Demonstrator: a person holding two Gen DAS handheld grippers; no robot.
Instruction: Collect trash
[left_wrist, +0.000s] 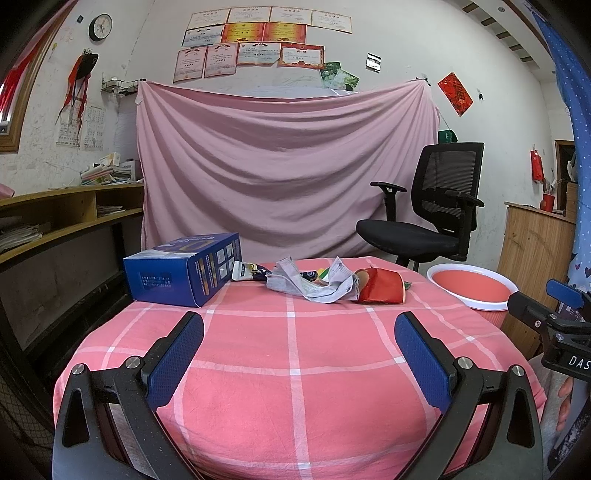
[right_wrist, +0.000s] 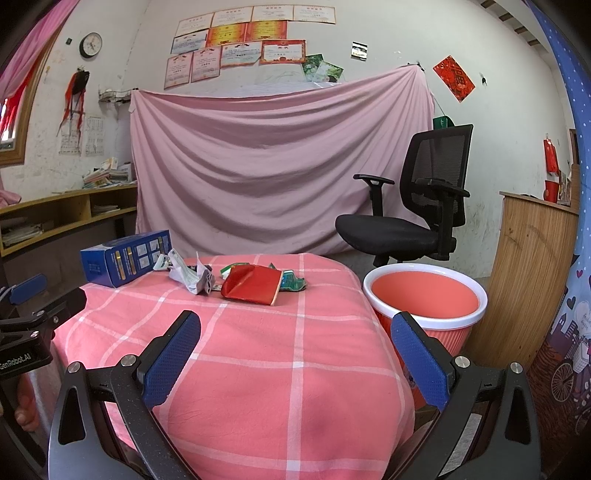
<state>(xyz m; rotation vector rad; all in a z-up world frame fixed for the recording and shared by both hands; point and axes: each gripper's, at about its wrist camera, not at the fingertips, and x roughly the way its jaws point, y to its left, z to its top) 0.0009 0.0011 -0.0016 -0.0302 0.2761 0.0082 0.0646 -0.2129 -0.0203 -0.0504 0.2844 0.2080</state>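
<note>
Trash lies at the far side of the pink checked table (left_wrist: 295, 369): a blue box (left_wrist: 183, 271), a crumpled grey-white paper (left_wrist: 314, 284), a wrapper tube (left_wrist: 249, 272) and a flattened red carton (left_wrist: 382, 286). From the right wrist view I see the blue box (right_wrist: 125, 256), crumpled paper (right_wrist: 192, 275), red carton (right_wrist: 253, 286) and a green wrapper (right_wrist: 291, 282) behind it. A pink bin (right_wrist: 424, 299) with a white rim stands right of the table, also in view as the bin (left_wrist: 472, 286). My left gripper (left_wrist: 299, 354) and right gripper (right_wrist: 295, 354) hover open over the near table, holding nothing.
A black office chair (left_wrist: 424, 221) stands behind the bin, before a pink sheet (left_wrist: 280, 166) hung on the wall. Wooden shelves (left_wrist: 62, 214) run along the left. A wooden cabinet (right_wrist: 532, 273) sits at the right. The other gripper (left_wrist: 554, 325) shows at the edge.
</note>
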